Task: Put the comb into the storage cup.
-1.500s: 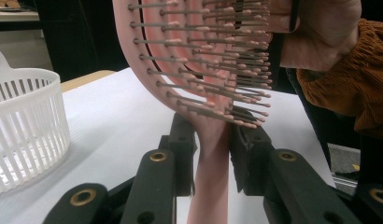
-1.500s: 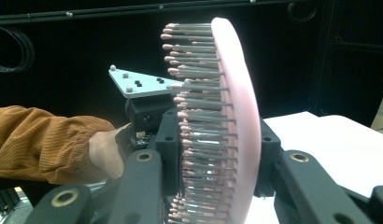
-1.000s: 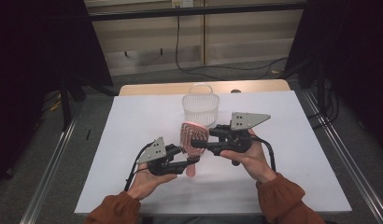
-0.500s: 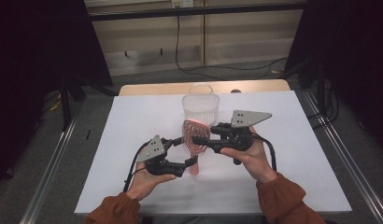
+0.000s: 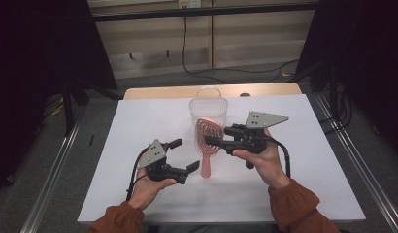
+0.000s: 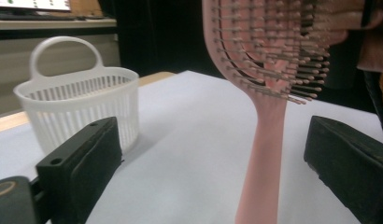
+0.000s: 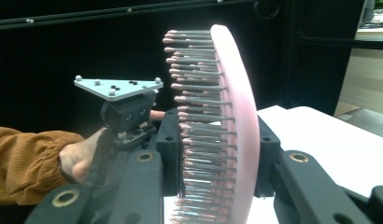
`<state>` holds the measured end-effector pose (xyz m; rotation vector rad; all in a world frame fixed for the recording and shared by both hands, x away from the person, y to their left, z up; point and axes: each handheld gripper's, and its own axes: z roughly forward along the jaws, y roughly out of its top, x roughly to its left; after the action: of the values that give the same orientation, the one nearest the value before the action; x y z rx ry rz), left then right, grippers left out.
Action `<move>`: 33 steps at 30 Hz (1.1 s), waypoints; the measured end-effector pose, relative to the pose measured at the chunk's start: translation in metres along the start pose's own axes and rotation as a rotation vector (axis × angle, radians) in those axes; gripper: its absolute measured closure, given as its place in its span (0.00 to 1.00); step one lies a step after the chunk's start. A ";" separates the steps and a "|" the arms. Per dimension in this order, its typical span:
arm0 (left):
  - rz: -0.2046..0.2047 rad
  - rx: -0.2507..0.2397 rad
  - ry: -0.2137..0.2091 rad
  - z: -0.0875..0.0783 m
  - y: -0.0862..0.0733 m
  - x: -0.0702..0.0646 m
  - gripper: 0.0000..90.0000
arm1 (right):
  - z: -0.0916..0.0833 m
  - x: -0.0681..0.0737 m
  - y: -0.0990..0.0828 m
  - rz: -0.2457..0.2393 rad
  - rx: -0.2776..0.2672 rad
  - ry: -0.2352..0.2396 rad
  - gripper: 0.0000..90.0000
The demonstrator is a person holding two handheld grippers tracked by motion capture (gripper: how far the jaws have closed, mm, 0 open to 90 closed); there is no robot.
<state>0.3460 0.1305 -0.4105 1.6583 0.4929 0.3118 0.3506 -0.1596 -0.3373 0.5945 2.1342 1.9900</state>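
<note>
Hairbrush (image 5: 207, 141) pinched at its head by right gripper (image 5: 209, 141); left gripper (image 5: 184, 155) just opened off the handle; could pivot and drop short of basket (image 5: 208, 106)

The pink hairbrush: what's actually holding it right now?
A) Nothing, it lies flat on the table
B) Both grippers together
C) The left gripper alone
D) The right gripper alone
D: the right gripper is clamped on the bristled head of the pink hairbrush, while the left gripper has just been opening, its jaws standing apart on either side of the handle without touching it.
</note>
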 end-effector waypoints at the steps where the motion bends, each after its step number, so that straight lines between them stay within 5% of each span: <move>1: 0.000 -0.002 -0.002 -0.001 0.000 0.000 0.04 | -0.001 0.000 0.000 0.001 -0.005 -0.010 0.72; 19: 0.001 -0.042 0.085 -0.029 0.001 0.002 0.04 | -0.010 -0.008 0.002 0.020 -0.039 -0.073 0.72; 21: -0.056 -0.071 0.075 -0.034 0.001 0.004 0.05 | -0.011 -0.010 0.002 0.022 -0.044 -0.085 0.72; 25: -0.025 -0.069 0.131 -0.045 -0.001 0.008 0.05 | -0.011 -0.011 0.002 0.025 -0.051 -0.097 0.72; 27: -0.058 -0.074 0.157 -0.050 -0.002 0.009 0.05 | -0.012 -0.012 0.002 0.036 -0.057 -0.095 0.72; 30: -0.026 -0.063 0.202 -0.057 -0.001 0.009 0.04 | -0.012 -0.013 0.003 0.036 -0.061 -0.101 0.72; 33: -0.041 -0.082 0.210 -0.066 0.000 0.009 0.04 | -0.012 -0.015 0.004 0.034 -0.062 -0.111 0.72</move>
<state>0.3224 0.1921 -0.4012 1.5411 0.6624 0.4728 0.3599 -0.1762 -0.3347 0.7185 2.0037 1.9827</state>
